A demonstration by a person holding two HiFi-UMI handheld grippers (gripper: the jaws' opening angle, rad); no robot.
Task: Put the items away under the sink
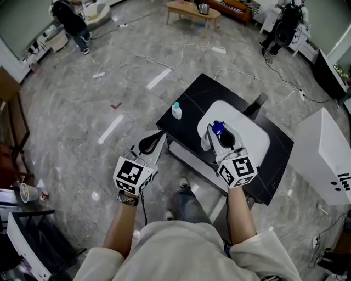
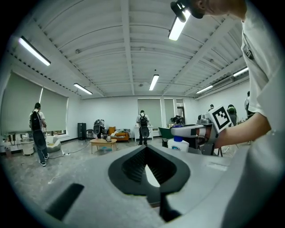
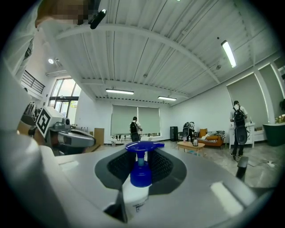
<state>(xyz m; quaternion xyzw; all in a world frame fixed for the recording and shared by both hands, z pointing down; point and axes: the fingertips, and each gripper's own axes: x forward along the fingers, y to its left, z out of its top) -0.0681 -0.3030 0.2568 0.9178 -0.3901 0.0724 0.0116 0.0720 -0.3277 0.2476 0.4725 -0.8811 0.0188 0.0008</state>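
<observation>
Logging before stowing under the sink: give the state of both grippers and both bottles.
left gripper: shut, empty.
right gripper: shut on the pump bottle.
pump bottle: upright, held over the sink, blue pump head on.
small bottle: standing upright on the black counter, cap on.

Grey marbled floor (image 1: 66, 126); low wooden table (image 1: 189, 9) at top centre, what looks like a sofa (image 1: 237, 6) behind it.
</observation>
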